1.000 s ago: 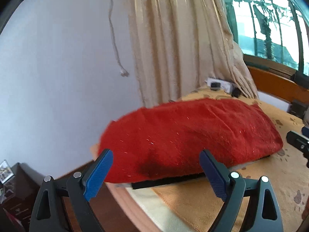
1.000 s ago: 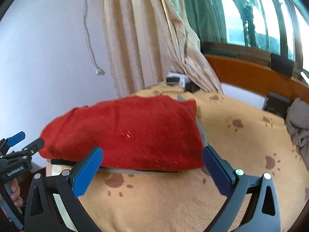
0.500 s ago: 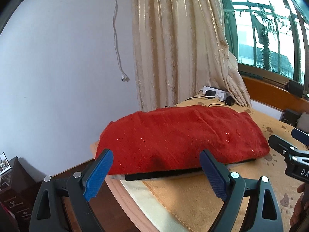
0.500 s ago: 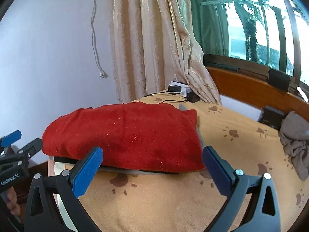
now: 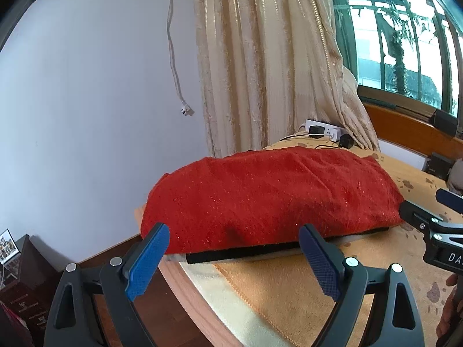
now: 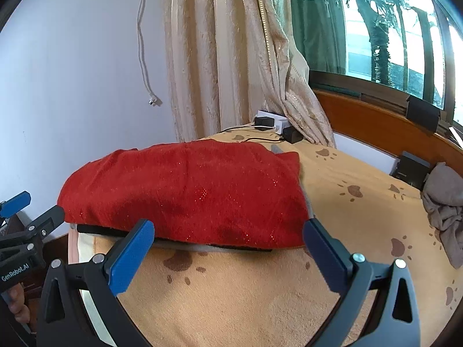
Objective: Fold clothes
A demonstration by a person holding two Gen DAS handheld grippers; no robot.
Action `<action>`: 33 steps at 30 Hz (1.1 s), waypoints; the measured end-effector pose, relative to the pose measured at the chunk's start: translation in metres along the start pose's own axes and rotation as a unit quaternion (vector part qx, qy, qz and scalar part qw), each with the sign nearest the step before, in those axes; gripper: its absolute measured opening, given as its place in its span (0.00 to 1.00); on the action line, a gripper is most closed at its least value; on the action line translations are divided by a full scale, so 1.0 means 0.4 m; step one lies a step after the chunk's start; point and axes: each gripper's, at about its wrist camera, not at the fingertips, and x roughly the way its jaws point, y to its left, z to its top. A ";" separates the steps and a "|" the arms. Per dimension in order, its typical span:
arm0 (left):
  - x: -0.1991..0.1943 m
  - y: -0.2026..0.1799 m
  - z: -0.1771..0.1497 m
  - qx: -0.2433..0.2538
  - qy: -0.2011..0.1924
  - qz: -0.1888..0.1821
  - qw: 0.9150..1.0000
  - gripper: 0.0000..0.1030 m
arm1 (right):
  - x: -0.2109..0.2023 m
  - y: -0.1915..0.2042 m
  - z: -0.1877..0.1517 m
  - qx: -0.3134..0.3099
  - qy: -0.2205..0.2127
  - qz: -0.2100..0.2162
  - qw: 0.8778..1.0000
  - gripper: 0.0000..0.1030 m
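A folded red sparkly garment [image 5: 269, 193] lies on top of a stack with a black layer [image 5: 240, 256] and a grey layer under it, near the bed's corner; it also shows in the right wrist view [image 6: 191, 193]. My left gripper [image 5: 234, 257] is open and empty, just in front of the stack's near edge. My right gripper [image 6: 228, 248] is open and empty, in front of the stack's right half. Each gripper shows at the edge of the other's view.
The bed has an orange paw-print blanket [image 6: 260, 295] and a wooden frame [image 5: 185, 297]. A crumpled grey garment [image 6: 445, 208] lies at the far right. A power strip with chargers [image 6: 272, 124] sits by the beige curtain [image 6: 231, 57]. A dark cabinet [image 5: 23, 283] stands at the left.
Both grippers have pulled back and steadied; the red stack now sits a little farther away and lower in both views. Both stay open and empty.
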 end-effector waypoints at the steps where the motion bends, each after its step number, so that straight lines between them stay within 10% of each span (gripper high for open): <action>1: 0.001 -0.002 -0.001 0.001 0.001 -0.001 1.000 0.90 | 0.001 0.000 0.000 0.000 0.000 0.000 1.000 1.00; 33: 0.010 -0.003 -0.014 0.003 0.022 -0.001 1.000 0.90 | -0.006 0.029 -0.008 -0.010 -0.003 0.014 1.000 1.00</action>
